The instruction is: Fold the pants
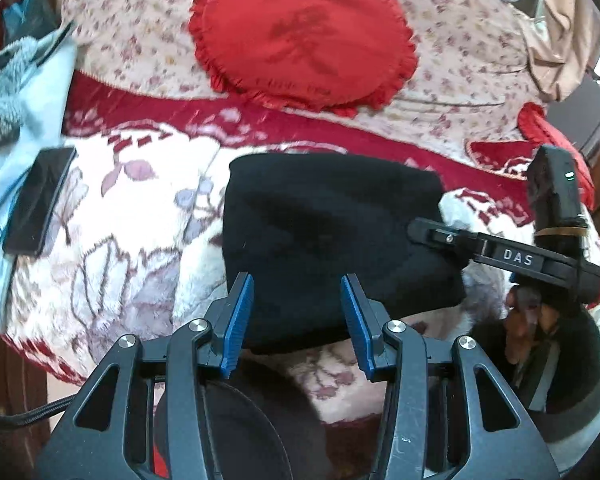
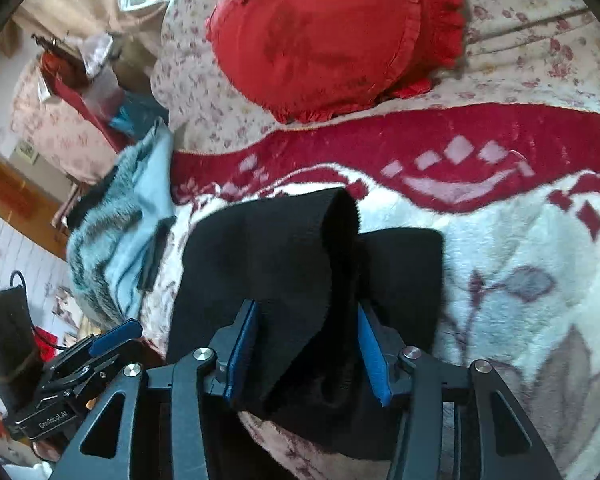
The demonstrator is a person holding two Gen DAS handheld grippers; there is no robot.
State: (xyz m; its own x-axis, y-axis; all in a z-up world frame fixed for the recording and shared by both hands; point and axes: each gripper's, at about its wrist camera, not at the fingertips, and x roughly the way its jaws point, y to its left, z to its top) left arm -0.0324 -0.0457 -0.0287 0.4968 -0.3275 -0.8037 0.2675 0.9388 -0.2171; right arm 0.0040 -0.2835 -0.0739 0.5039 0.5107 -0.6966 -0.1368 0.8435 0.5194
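Observation:
The black pants (image 1: 332,232) lie folded into a compact block on the red and white blanket (image 1: 140,208). My left gripper (image 1: 298,320) stands open over their near edge, its blue pads wide apart and not pressing the cloth. One finger of my right gripper (image 1: 440,240) rests at the pants' right edge. In the right wrist view, a loose ribbed fold of the pants (image 2: 300,264) rises between the blue pads of my right gripper (image 2: 308,348), which is open around it. My left gripper (image 2: 112,336) shows at the lower left.
A red frilled cushion (image 1: 300,36) lies beyond the pants on a floral cover. A black phone (image 1: 40,200) sits on pale blue cloth at the left, beside a grey furry garment (image 2: 100,240). A person's hand (image 1: 528,312) holds the right gripper. Room clutter fills the far left (image 2: 60,92).

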